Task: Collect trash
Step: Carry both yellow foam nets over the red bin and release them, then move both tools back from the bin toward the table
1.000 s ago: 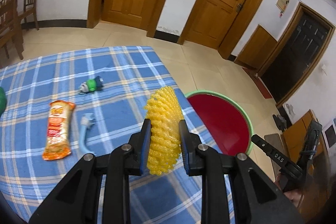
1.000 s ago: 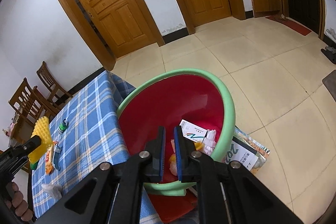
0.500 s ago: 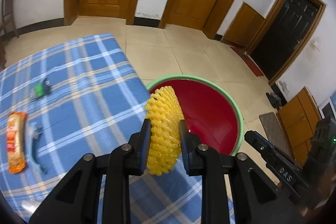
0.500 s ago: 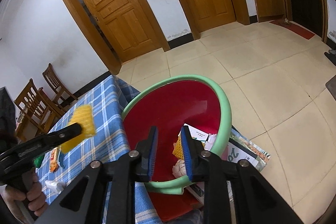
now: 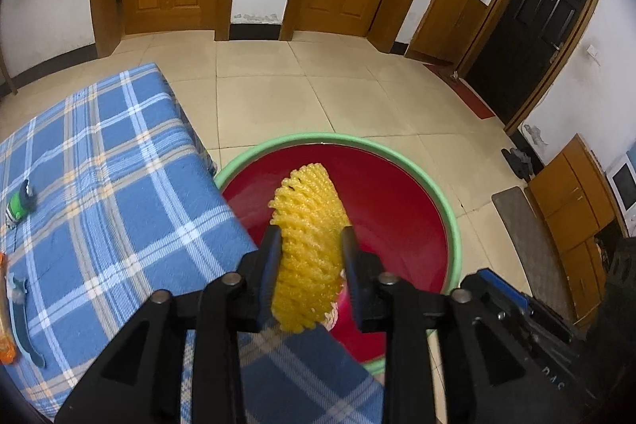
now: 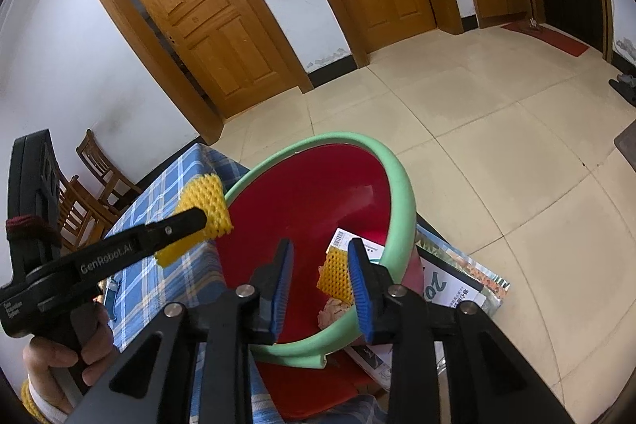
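Since a second ago the left tongs have swung from over the table to the rim of the red bin, and their jaws have just been easing apart; the yellow foam net sits between them, whether still pinched I cannot tell. Right tongs have just been opening too, now a narrow gap with nothing gripped, held over the bin's near edge. In the bin: another yellow net piece, a white card, crumpled tissue. Bin stands beside the blue plaid table. On the table's far side lie a green-capped item and a pale blue strip.
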`<state>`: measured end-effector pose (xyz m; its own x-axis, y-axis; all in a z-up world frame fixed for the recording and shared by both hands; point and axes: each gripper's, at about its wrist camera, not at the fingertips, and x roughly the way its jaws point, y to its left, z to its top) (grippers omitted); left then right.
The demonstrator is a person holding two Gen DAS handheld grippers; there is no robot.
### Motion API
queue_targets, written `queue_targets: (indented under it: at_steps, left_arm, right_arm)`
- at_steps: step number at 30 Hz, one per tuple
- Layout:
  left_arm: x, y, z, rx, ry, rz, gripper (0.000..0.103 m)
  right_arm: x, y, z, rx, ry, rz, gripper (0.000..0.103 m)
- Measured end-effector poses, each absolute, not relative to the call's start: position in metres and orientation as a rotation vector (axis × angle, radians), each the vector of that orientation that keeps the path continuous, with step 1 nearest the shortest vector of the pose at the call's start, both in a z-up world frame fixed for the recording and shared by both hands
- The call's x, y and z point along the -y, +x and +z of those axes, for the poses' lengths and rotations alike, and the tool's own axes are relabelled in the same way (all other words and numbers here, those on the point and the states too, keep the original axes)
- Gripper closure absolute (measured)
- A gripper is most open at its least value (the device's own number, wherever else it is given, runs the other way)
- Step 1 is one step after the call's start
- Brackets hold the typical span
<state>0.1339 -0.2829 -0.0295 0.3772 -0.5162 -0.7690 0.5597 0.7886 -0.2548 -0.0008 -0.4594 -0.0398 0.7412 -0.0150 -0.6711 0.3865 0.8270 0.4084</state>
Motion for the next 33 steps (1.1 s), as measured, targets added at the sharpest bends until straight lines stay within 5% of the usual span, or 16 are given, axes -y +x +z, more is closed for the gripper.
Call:
queue_targets:
  at_steps: [4, 33]
  left_arm:
    - [0.284, 0.136, -0.029, -0.967, 0.041, -0.681, 0.054]
    - [0.147, 0.145, 0.002, -0.917, -0.076, -0.432, 0.054]
  right_arm:
    - [0.461, -0.003, -0.044, -0.714, 0.575, -0.234, 0.069]
    - [0.443, -0.004, -0.029, -0.704, 0.551, -0.216, 0.048]
